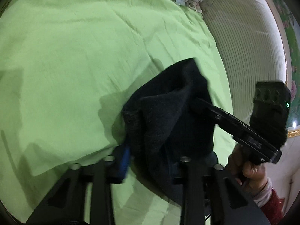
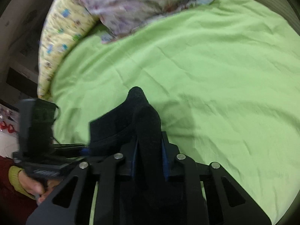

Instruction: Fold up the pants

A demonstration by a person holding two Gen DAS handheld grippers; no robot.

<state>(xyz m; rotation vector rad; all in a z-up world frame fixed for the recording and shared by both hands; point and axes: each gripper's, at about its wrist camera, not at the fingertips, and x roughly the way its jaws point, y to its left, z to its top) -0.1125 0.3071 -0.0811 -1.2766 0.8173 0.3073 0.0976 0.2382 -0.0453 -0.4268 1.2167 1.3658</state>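
Note:
The dark navy pants (image 1: 168, 112) hang bunched between both grippers, lifted above the green bedsheet (image 1: 75, 56). My left gripper (image 1: 150, 161) is shut on one edge of the pants; a blue pad (image 1: 126, 157) shows beside the cloth. My right gripper (image 2: 149, 155) is shut on another fold of the pants (image 2: 144, 123), which stands up between its blue pads. The right gripper also shows in the left wrist view (image 1: 198, 103), pinching the cloth from the right. The left gripper shows at the left of the right wrist view (image 2: 82, 151).
The green sheet (image 2: 206, 65) covers the bed. Floral bedding (image 2: 140, 1) and a yellow patterned pillow (image 2: 61, 37) lie at the far end. A ribbed white headboard (image 1: 243, 46) curves at the right of the left wrist view. The person's hands hold both handles.

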